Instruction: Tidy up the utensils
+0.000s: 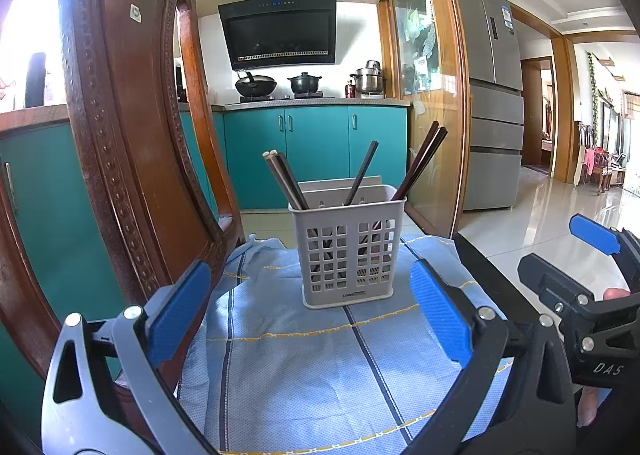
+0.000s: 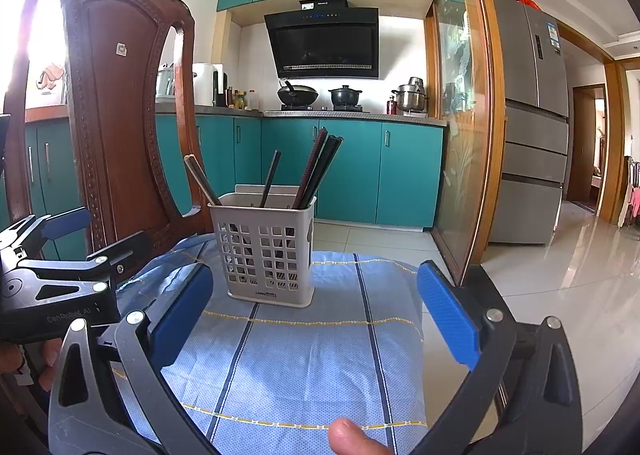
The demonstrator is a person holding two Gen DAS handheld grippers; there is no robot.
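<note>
Chopsticks (image 1: 362,171) lean at several angles in a white perforated holder (image 1: 347,245) standing on the blue striped cloth (image 1: 300,355), with the carved wooden chair (image 1: 128,127) at left, then the left gripper (image 1: 310,313) and the right gripper (image 2: 316,311) (both spread wide, holding nothing).

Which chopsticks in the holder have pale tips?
The pair leaning left in the grey holder; its top ends are cream, while the others are dark throughout.
</note>
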